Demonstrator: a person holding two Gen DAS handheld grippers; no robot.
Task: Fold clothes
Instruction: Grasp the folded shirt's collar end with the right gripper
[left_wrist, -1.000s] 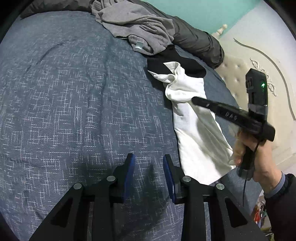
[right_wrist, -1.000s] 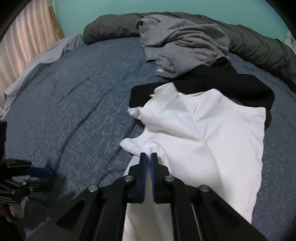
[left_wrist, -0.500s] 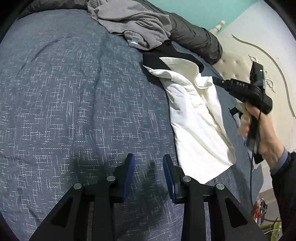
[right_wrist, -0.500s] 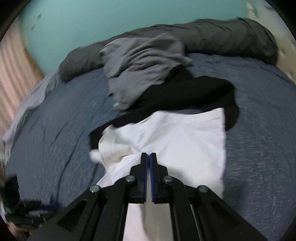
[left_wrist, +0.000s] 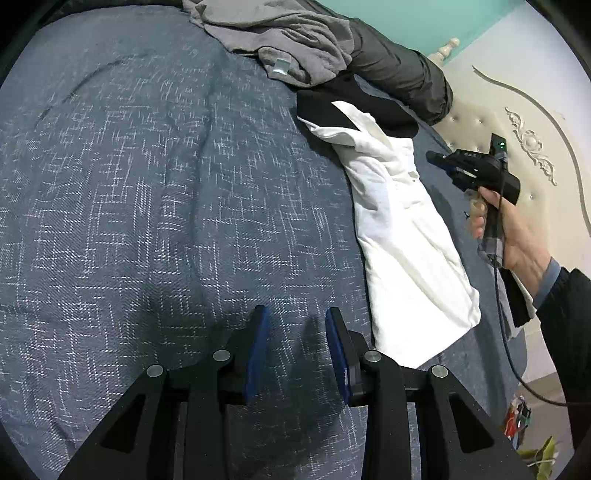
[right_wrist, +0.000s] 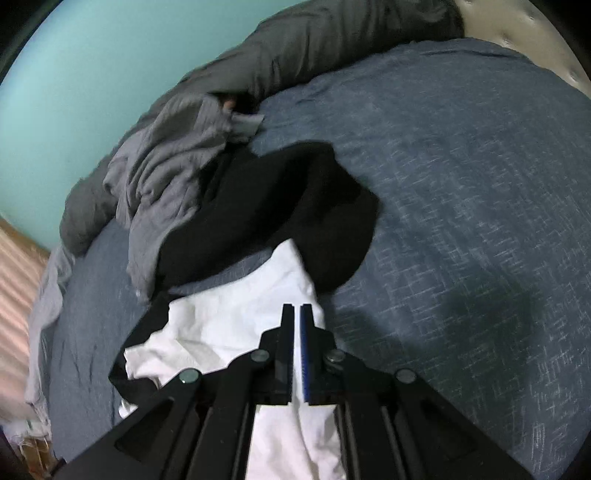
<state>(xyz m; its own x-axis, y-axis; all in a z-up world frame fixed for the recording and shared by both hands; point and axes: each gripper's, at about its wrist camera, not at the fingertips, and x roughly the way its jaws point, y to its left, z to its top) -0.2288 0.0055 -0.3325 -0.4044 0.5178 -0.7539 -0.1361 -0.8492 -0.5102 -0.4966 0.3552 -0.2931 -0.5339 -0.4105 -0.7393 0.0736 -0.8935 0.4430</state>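
- Blue pads line the left claw (left_wrist: 297, 328); its jaws stand partly apart with nothing between them, and it hangs over bare bedspread (left_wrist: 147, 184).
- Black arms carry the right claw (right_wrist: 296, 317), seen in its own view with the jaws nearly together; the log's last step is too small to call it opening; a thin strip of white shows through the gap, but whether cloth is pinched there I cannot tell; from the left view this claw (left_wrist: 437, 160) sits clear of the cloth, out past its far edge, gripped by a hand (left_wrist: 517, 236) coming out of a dark sleeve (left_wrist: 565, 332) with a cable trailing down.
- White shirt (left_wrist: 402, 236) lies on the bed to the right of the left claw, folded into a long narrow strip running away from the camera; its near end is just beside the left claw's right arm; its far end is rumpled and rests on a black garment (right_wrist: 280, 206).
- Grey garment (right_wrist: 166, 177) is heaped beyond the black one, partly overlapping it.
- Dark quilt (left_wrist: 399, 70) is bunched along the far edge of the bed, against the teal wall (right_wrist: 92, 66).
- Cream padded headboard (left_wrist: 524, 147) with carved trim stands at the right side.
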